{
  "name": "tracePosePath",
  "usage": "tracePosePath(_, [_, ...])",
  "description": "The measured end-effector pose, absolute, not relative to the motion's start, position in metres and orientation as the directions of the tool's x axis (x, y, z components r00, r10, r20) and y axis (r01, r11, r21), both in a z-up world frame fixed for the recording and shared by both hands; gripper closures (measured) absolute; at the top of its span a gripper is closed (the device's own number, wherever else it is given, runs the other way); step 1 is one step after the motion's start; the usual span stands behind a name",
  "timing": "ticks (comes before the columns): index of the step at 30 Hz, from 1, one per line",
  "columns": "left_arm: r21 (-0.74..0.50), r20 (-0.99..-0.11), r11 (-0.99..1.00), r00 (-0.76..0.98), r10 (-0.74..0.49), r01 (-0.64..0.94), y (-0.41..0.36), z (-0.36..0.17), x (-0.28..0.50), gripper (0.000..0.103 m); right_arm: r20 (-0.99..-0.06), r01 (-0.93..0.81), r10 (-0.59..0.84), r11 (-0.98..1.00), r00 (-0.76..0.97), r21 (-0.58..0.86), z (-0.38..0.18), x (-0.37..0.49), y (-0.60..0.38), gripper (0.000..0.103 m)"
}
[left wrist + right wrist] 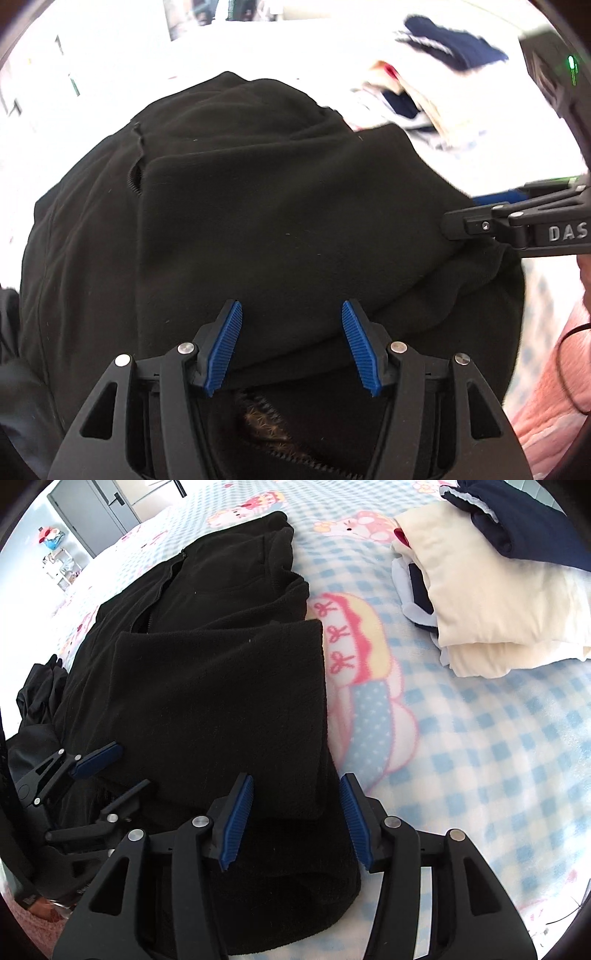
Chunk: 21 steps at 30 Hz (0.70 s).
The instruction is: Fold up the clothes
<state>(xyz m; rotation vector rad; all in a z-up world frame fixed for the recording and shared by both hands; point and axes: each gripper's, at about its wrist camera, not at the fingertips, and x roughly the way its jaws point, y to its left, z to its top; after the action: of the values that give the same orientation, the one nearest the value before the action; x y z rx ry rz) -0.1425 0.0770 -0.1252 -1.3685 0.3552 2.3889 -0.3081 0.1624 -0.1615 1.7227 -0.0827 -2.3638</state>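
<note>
A black fleece jacket with a zip lies partly folded on the bed; it fills the left wrist view. My left gripper is open, its blue pads just above the jacket's near edge, empty. It also shows in the right wrist view at the jacket's near left side. My right gripper is open over the jacket's near right corner, holding nothing. It shows in the left wrist view at the jacket's right edge.
A checked blue and white blanket with pink cartoon prints covers the bed. A pile of folded cream and navy clothes lies at the far right. Another dark garment lies at the left. A grey cabinet stands far back.
</note>
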Motion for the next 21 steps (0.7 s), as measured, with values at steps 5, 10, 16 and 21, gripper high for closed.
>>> tracePosePath(5, [0.088, -0.867, -0.928, -0.486, 0.108, -0.363, 0.072, -0.125, -0.158, 0.078, -0.935, 0.108, -0.225, -0.973, -0.274, 0.203, -0.166, -0.304, 0.167, 0.05])
tracePosePath(10, [0.05, -0.865, -0.954, -0.49, 0.107, -0.297, 0.054, -0.12, -0.156, 0.095, -0.934, 0.103, -0.23, -0.972, -0.274, 0.21, -0.168, -0.304, 0.168, 0.049])
tracePosePath(16, [-0.129, -0.841, -0.957, -0.482, 0.244, -0.259, 0.032, -0.12, -0.151, 0.077, -0.93, 0.072, -0.257, -0.966, -0.264, 0.247, -0.173, -0.309, 0.174, 0.049])
tracePosePath(21, [-0.02, -0.816, -0.951, -0.544, 0.193, -0.308, 0.038, -0.117, -0.133, 0.063, -0.926, 0.057, -0.263, -0.965, -0.272, 0.258, -0.171, -0.309, 0.179, 0.045])
